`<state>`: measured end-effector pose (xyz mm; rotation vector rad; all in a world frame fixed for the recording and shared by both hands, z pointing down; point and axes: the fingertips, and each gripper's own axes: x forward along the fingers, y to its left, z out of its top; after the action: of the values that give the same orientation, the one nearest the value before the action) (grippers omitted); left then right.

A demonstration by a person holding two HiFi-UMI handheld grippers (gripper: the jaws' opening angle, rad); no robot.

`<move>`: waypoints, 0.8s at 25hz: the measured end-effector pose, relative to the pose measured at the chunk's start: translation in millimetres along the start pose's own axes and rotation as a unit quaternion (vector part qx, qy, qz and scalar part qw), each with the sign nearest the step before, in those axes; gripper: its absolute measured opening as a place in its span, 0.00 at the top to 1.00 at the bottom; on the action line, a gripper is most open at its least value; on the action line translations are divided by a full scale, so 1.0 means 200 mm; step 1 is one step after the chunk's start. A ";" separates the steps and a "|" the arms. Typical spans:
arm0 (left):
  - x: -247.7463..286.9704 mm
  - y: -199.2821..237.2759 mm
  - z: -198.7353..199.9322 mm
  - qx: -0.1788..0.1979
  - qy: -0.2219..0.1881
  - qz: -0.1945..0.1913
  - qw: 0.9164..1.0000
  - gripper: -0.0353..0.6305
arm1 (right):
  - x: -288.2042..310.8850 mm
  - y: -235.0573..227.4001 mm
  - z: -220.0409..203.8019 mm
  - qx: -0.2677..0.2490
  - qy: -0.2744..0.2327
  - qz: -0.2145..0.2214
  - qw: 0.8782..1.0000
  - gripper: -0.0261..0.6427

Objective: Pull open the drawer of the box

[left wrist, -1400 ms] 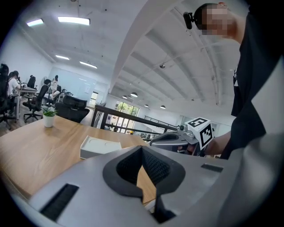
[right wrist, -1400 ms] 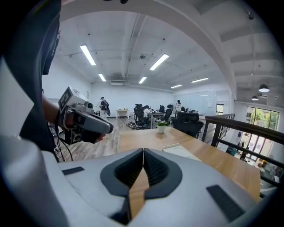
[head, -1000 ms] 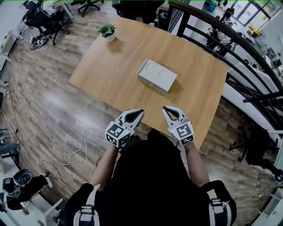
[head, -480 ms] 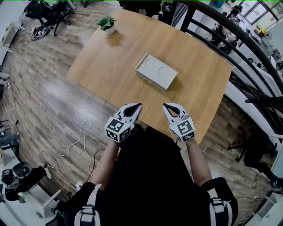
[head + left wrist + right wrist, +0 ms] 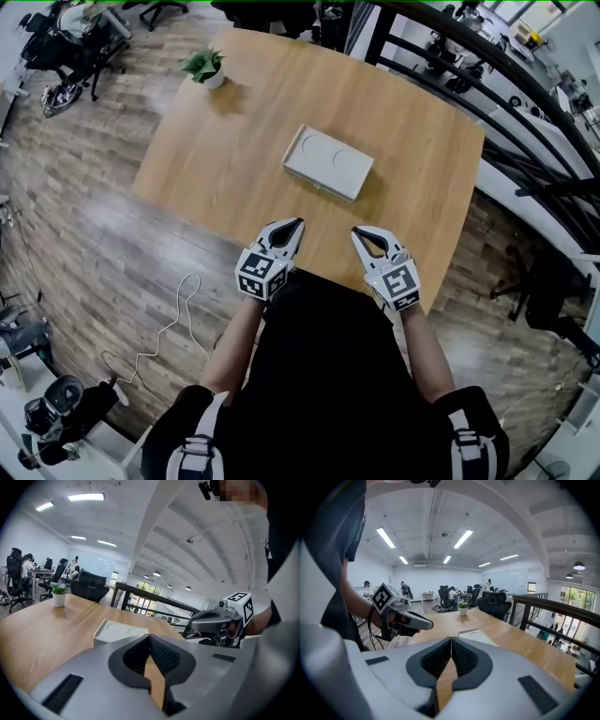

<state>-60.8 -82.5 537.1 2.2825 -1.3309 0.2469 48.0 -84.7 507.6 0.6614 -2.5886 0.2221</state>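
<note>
A flat white box (image 5: pixel 327 163) with two round dents in its lid lies in the middle of the wooden table (image 5: pixel 234 141); its drawer front faces the near edge and sits flush. The box also shows in the left gripper view (image 5: pixel 118 632) and the right gripper view (image 5: pixel 476 635). My left gripper (image 5: pixel 295 225) and right gripper (image 5: pixel 359 232) hover side by side over the table's near edge, well short of the box. Both are shut with nothing between the jaws.
A small potted plant (image 5: pixel 203 66) stands at the table's far left corner. A black railing (image 5: pixel 487 84) runs along the right side of the table. Office chairs (image 5: pixel 66 47) stand on the wood floor at the left, and a white cable (image 5: pixel 169 319) lies there.
Both grippers have shifted a little toward the table, the left one more, and it has sunk. The head view has moved too, so the box and table sit slightly further left.
</note>
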 end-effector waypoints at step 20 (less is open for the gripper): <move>0.44 0.42 -0.42 -0.097 0.069 -0.026 0.993 0.79 | 0.11 -0.01 -0.20 0.051 0.037 -0.098 0.993 0.92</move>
<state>-80.4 -143.5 670.7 2.0962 -1.1706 0.2414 48.2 -85.5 552.3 0.9211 -2.4338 0.3110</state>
